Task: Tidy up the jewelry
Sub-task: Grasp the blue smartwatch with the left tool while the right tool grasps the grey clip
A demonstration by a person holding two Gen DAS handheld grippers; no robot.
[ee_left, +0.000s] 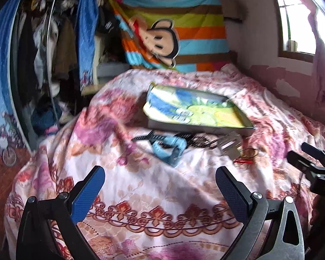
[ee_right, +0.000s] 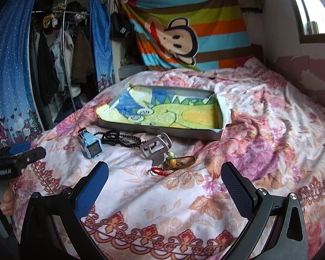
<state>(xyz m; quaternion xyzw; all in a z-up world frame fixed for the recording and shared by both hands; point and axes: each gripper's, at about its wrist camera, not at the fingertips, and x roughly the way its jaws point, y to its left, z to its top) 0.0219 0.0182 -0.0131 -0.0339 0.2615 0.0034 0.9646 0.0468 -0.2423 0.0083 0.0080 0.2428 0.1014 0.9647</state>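
Both grippers hover low over the floral bedspread (ee_right: 162, 205), the left gripper (ee_left: 160, 186) and right gripper (ee_right: 164, 182) each spread wide and holding nothing, seemingly readying a pick. Beyond them the jewelry lies loose: a blue watch (ee_right: 90, 145), black beads (ee_right: 121, 139), a grey clip (ee_right: 156, 149). Farther back waits the empty tray (ee_right: 160, 133), presumably their destination.

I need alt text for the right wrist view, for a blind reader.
The open right gripper hovers over a floral bedspread, facing a blue watch, black beads, a grey clip and a shallow tray behind them.
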